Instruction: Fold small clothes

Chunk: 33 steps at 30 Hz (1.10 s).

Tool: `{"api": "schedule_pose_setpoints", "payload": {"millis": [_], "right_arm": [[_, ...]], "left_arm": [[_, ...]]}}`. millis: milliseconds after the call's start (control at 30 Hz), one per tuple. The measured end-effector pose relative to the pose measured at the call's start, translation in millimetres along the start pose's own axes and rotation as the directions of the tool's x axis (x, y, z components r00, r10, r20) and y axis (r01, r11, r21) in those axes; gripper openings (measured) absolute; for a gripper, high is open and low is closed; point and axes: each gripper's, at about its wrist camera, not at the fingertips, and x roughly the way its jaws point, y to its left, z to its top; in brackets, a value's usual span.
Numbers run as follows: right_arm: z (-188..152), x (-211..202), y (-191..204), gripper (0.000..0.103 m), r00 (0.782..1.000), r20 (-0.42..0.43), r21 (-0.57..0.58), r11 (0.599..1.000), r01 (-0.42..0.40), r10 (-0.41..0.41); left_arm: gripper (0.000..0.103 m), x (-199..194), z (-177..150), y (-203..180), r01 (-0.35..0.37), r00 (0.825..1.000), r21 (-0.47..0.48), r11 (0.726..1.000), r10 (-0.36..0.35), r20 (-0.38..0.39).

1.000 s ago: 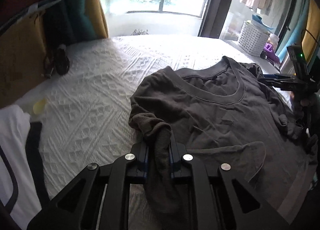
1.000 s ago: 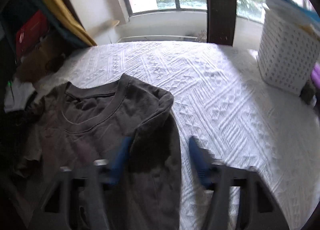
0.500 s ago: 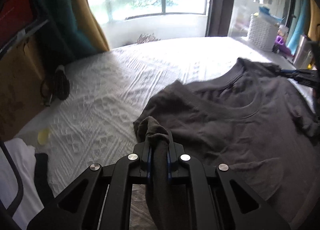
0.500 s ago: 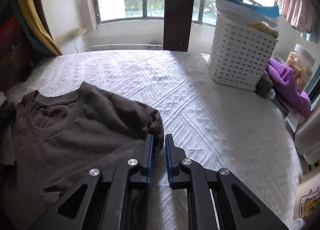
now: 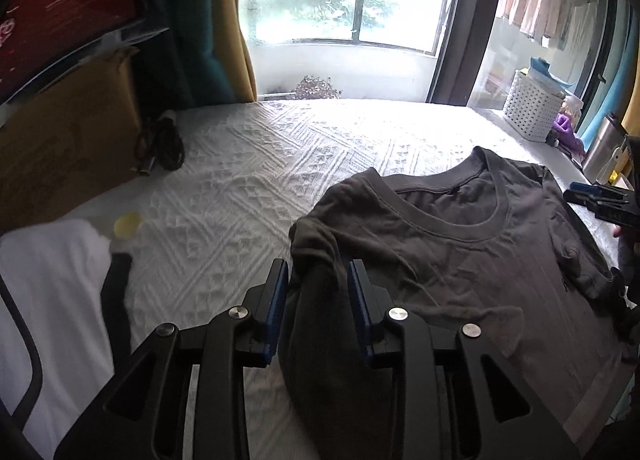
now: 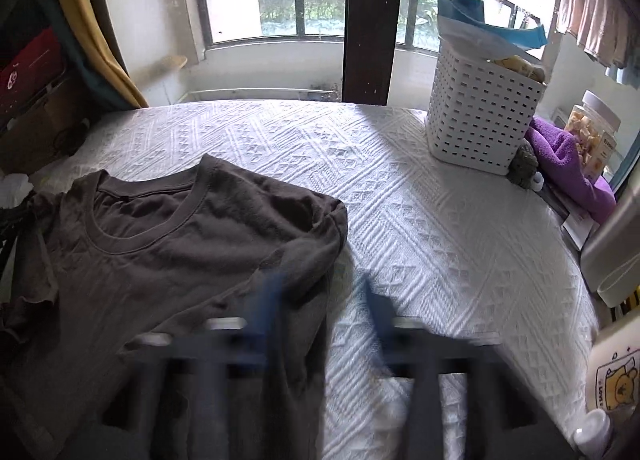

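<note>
A dark grey T-shirt [image 5: 460, 256] lies front-up on the white textured bedspread [image 5: 248, 180], neckline toward the window. My left gripper [image 5: 318, 280] is open, its jaws standing either side of the shirt's bunched left sleeve [image 5: 316, 260], which lies loose between them. In the right wrist view the same shirt [image 6: 168, 244] lies left of centre. My right gripper [image 6: 322, 296] is open and motion-blurred, straddling the shirt's right sleeve edge [image 6: 316, 260]. The right gripper also shows at the right edge of the left wrist view [image 5: 600, 200].
A white garment with black trim [image 5: 52, 292] lies at the left. A cardboard box [image 5: 60, 148] and a dark cable bundle [image 5: 160, 144] sit at the far left. A white basket [image 6: 480, 116], purple cloth [image 6: 568, 168] and a jar [image 6: 596, 132] stand at the right.
Both grippers have opened: the left one let go of the bunched left sleeve, the right one spread its jaws at the right sleeve. The sleeves now lie on the shirt.
</note>
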Motion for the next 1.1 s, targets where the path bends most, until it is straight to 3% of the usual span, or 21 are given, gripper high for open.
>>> {"api": "schedule_pose_setpoints", "payload": {"millis": [67, 167, 433, 700, 1100], "right_arm": [[-3, -5, 1, 0.082, 1.0, 0.006, 0.0, 1.0, -0.01, 0.01], [-8, -10, 6, 0.082, 1.0, 0.004, -0.014, 1.0, 0.002, -0.001], [-22, -16, 9, 0.082, 0.999, -0.023, -0.022, 0.999, 0.029, -0.029], [-44, -2, 27, 0.082, 0.992, -0.12, -0.095, 0.995, 0.035, -0.046], [-58, -36, 40, 0.082, 0.995, -0.067, -0.117, 0.991, 0.072, -0.08]], "left_arm": [[0.032, -7, -5, -2, 0.002, 1.0, -0.013, 1.0, -0.002, 0.01], [0.044, -14, -13, -4, 0.008, 1.0, -0.026, 1.0, -0.007, 0.021], [0.044, -18, -34, -7, 0.032, 0.999, -0.033, 0.999, -0.033, -0.011], [0.044, -9, -53, -19, 0.078, 0.993, 0.005, 0.997, -0.077, -0.087], [0.044, -52, -68, -27, 0.075, 0.996, 0.068, 0.995, -0.071, -0.059]]}}
